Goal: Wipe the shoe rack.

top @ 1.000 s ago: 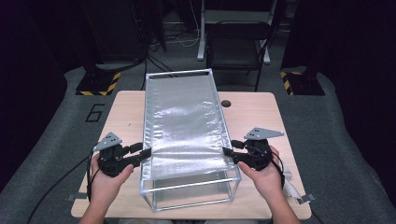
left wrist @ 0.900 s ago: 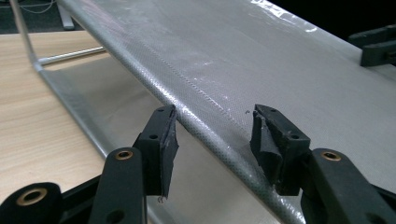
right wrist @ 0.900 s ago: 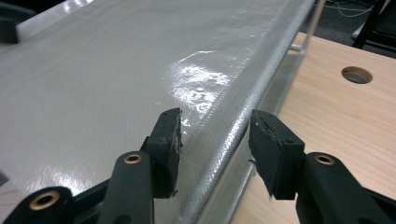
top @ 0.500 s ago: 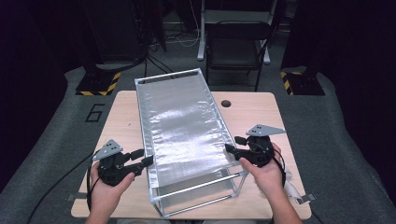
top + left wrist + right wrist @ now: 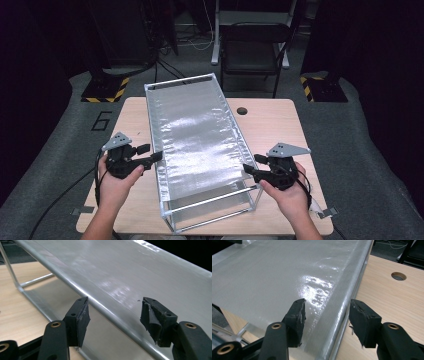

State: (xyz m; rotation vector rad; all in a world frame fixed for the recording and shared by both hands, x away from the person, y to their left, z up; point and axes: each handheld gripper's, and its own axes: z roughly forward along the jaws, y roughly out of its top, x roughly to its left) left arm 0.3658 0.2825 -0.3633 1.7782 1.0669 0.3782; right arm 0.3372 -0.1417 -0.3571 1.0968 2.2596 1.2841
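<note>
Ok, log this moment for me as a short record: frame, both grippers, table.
object: metal frame wrapped in silvery film, lying skewed on the wooden table
left gripper: open, jaws astride the frame's upper left rail
right gripper: open, jaws astride the upper right rail
contact: neither is clamped
table: round hole near the far edge

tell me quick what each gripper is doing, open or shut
Left gripper: open, jaws straddling the frame's top rail.
Right gripper: open, jaws astride the opposite rail.
</note>
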